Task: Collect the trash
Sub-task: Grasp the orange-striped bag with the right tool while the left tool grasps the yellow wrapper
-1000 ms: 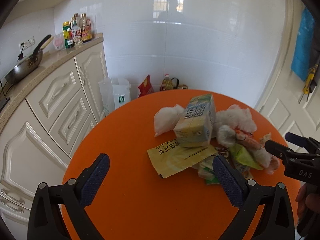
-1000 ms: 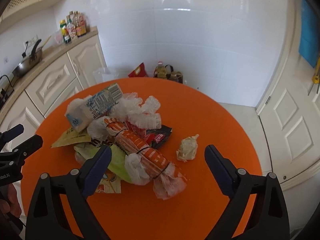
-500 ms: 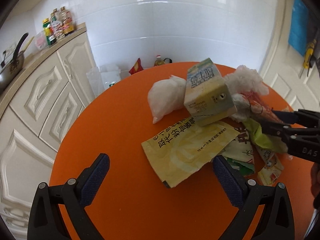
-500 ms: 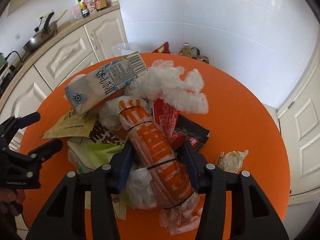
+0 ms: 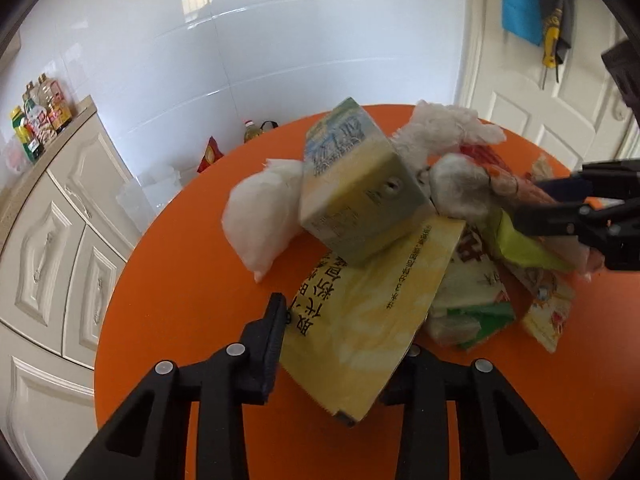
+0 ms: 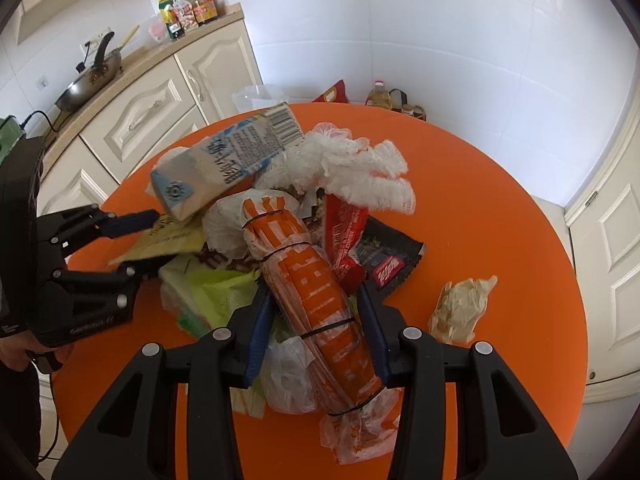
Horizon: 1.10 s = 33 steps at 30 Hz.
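A heap of trash lies on the round orange table [image 5: 180,280]. My left gripper [image 5: 344,332] is closing, and its pads pinch the near end of a flat yellow packet [image 5: 360,320], which bows up between them. A milk carton [image 5: 356,196] rests on the packet's far end beside a white plastic bag [image 5: 260,216]. My right gripper [image 6: 316,320] is also closing, its blue pads pressing both sides of an orange-and-white bag bundle [image 6: 316,288] tied with black bands. In the right wrist view the left gripper [image 6: 152,244] comes in from the left.
White crinkled plastic [image 6: 352,168], a red wrapper [image 6: 344,232], a dark wrapper [image 6: 384,256] and a green packet [image 6: 216,292] fill the heap. A crumpled paper wad [image 6: 460,304] lies apart on the right. Cream cabinets [image 5: 60,240] stand left, a white door [image 5: 540,120] right.
My left gripper dropped down and forward over the yellow packet, and its wide jaws came together on it. My right gripper's jaws closed around the orange bundle and sank slightly.
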### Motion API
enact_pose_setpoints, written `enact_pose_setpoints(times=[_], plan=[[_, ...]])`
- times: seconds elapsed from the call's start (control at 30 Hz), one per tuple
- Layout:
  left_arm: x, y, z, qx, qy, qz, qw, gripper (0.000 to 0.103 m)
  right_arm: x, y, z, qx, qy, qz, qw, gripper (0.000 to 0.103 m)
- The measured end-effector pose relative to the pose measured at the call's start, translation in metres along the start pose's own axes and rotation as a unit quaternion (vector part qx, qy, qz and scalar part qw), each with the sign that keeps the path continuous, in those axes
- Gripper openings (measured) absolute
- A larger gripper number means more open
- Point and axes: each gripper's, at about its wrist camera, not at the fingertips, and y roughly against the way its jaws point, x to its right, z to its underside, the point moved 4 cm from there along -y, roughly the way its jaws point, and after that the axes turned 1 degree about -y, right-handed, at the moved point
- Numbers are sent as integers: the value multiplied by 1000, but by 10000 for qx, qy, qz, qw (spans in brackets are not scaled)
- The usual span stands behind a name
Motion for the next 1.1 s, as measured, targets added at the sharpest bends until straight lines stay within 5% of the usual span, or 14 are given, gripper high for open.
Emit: enact_pose_setpoints(times=[0.33, 0.37, 0.47, 0.53, 0.57, 0.67, 0.87, 0.9, 1.1], plan=[[-15, 5, 25, 110, 338, 383, 9986, 24, -3, 27, 29, 16, -227, -137, 9996, 37], [-14, 4, 26, 107, 287, 316, 9990, 27, -3, 28, 32, 6, -220, -139, 9997, 37], [-9, -7, 21, 99, -19, -66, 9999, 72, -6, 30, 35, -7, -188, -110, 9998, 37], [-6, -13, 13, 263, -220, -181, 9992, 73, -7, 31, 35, -27, -189, -88, 9998, 40], [-6, -13, 11, 308, -222, -125, 9992, 72, -8, 32, 35, -30, -175, -67, 9998, 40], [-8, -20, 6, 372, -93, 68, 9992, 48, -12, 34, 35, -2, -107, -70, 9999, 40], [-16, -13, 14, 472, 388, 103, 9981, 23, -17, 27, 38, -97, -9, -97, 9999, 40], [-16, -7, 15, 494, 543, 204, 9971, 12, -19, 28, 40, -102, 11, -145, 9998, 38], [-21, 9, 33, 474, 1067, 385, 9924, 10, -25, 43, 54, 28, -107, -447, 9989, 35]])
